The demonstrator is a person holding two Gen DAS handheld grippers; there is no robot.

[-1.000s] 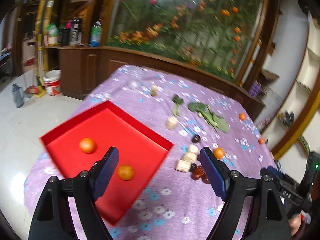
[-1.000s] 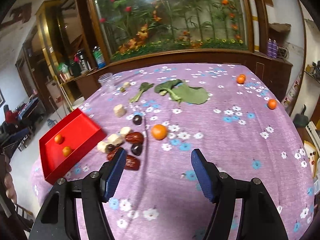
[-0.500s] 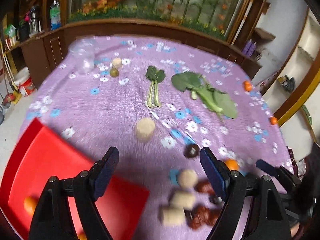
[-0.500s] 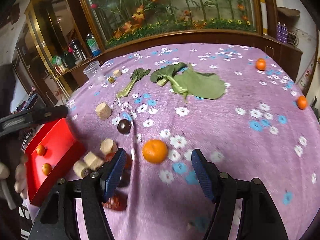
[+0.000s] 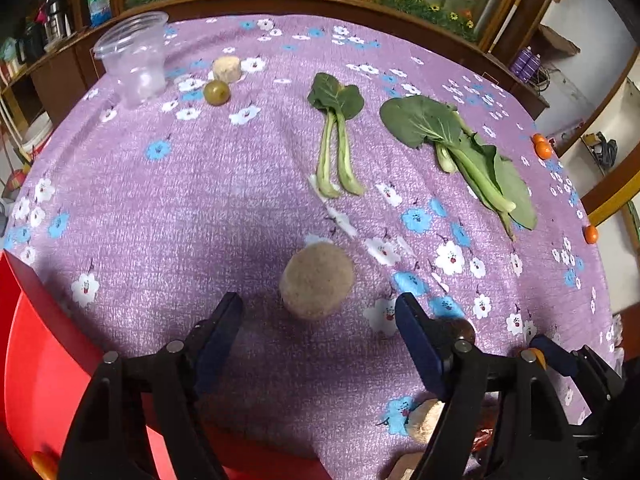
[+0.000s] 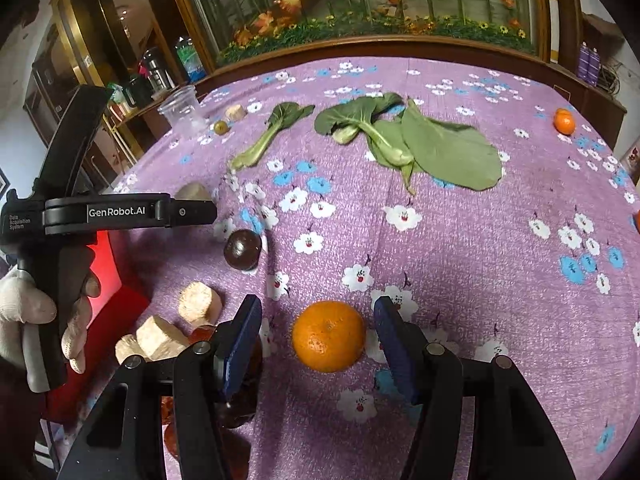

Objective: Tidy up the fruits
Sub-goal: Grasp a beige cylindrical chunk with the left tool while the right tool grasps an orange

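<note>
My right gripper (image 6: pixel 318 330) is open, with an orange (image 6: pixel 329 336) lying on the purple cloth between its blue pads, apart from both. My left gripper (image 5: pixel 318 324) is open just short of a tan round chunk (image 5: pixel 317 281). The red tray (image 5: pixel 36 364) is at the lower left of the left wrist view; it also shows in the right wrist view (image 6: pixel 120 304) behind the left gripper's body. A dark round fruit (image 6: pixel 242 249) lies left of the orange. More oranges sit at the far right edge (image 6: pixel 564 121) (image 5: pixel 543 148).
Leafy greens (image 6: pixel 424 144) (image 5: pixel 336 136) lie across the middle of the table. A clear plastic cup (image 5: pixel 134 56), a tan chunk (image 5: pixel 226 68) and a green fruit (image 5: pixel 216 92) stand at the far left. Tan chunks (image 6: pixel 199 304) and dark red dates cluster by my right gripper's left finger.
My left gripper moved forward off the tray to the tan chunk. My right gripper moved forward and down until the orange lies between its pads.
</note>
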